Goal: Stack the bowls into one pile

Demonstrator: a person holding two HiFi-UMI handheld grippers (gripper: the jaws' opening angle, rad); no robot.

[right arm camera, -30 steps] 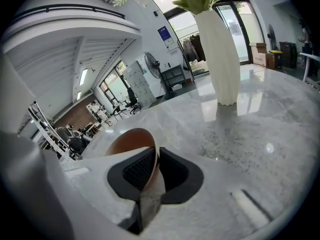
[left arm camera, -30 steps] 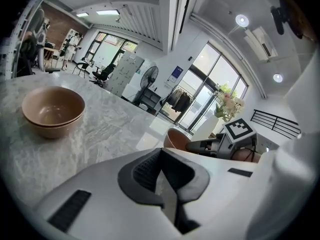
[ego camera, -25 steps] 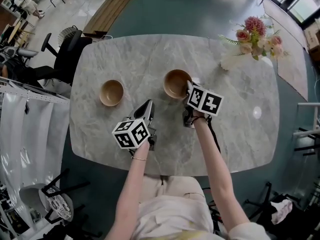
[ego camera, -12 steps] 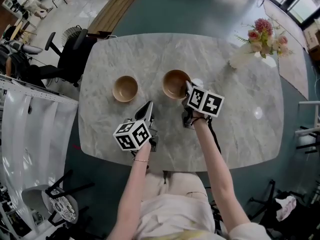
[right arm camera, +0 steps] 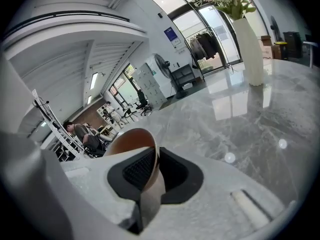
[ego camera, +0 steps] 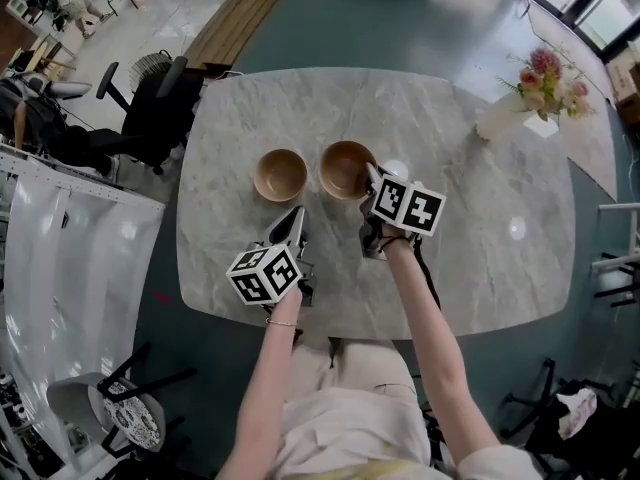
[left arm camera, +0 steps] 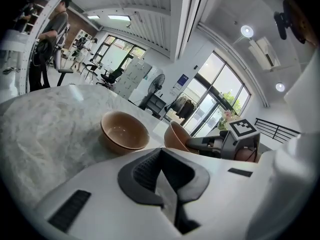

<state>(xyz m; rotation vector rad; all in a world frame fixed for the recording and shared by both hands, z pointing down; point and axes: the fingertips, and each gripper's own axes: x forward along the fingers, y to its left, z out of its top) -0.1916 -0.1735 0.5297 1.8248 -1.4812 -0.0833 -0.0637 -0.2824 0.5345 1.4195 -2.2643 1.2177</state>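
Two bowls are on the grey marble table (ego camera: 480, 258). The lighter tan bowl (ego camera: 280, 175) stands upright and free; it also shows in the left gripper view (left arm camera: 124, 131). Just to its right, the darker brown bowl (ego camera: 345, 168) is tilted, and my right gripper (ego camera: 372, 176) is shut on its near right rim. In the right gripper view the bowl's wall (right arm camera: 131, 141) runs between the pads. My left gripper (ego camera: 293, 220) hovers just in front of the tan bowl, shut, holding nothing (left arm camera: 161, 156).
A white vase of pink flowers (ego camera: 505, 116) stands at the table's far right. A black office chair (ego camera: 150, 118) sits off the table's left side, with desks and people beyond. The table's near edge runs just below both grippers.
My right gripper has carried the brown bowl leftward across the table, so the gap to the tan bowl has shrunk. The left gripper has moved left along with it.
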